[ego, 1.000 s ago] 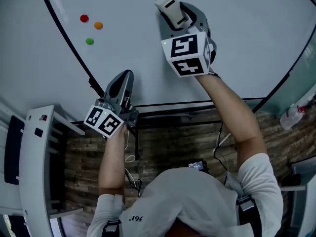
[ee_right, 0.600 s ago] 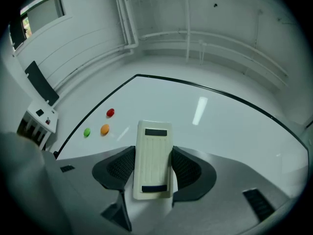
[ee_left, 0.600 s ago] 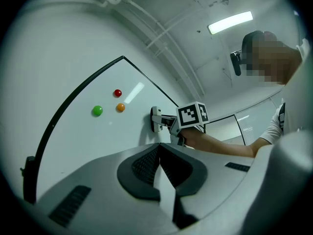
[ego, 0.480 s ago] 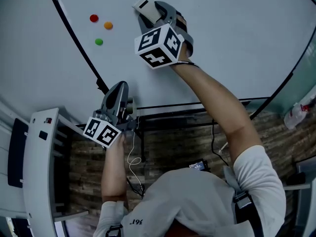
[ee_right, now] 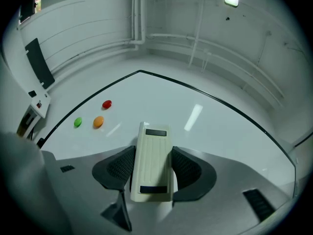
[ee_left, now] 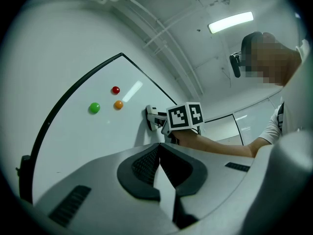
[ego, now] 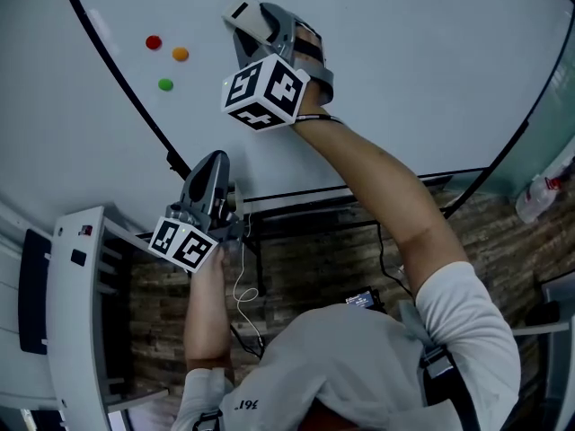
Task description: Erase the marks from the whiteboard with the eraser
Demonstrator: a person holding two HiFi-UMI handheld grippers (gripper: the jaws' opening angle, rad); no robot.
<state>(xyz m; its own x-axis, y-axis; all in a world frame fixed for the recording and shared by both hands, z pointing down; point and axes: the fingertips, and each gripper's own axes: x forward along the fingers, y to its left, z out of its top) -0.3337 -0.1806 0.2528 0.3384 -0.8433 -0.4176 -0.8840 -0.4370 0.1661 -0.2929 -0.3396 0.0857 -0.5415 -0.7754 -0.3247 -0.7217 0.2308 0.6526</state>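
Right gripper view, lower middle: the right gripper (ee_right: 153, 153) is clenched across the long sides of the eraser (ee_right: 151, 177), which lies against the whiteboard (ee_right: 220, 131). It looks a light, stiff plastic block, smooth, so the mid-length flanks suit best. The left gripper (ee_left: 159, 148) is closed on nothing; of a likely bottle (ego: 537, 197) at the head view's right edge, the contents cannot be told.

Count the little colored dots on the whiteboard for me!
3, near the left edge of the whiteboard: red dot, orange dot beside it, green dot just below. None seems hidden.
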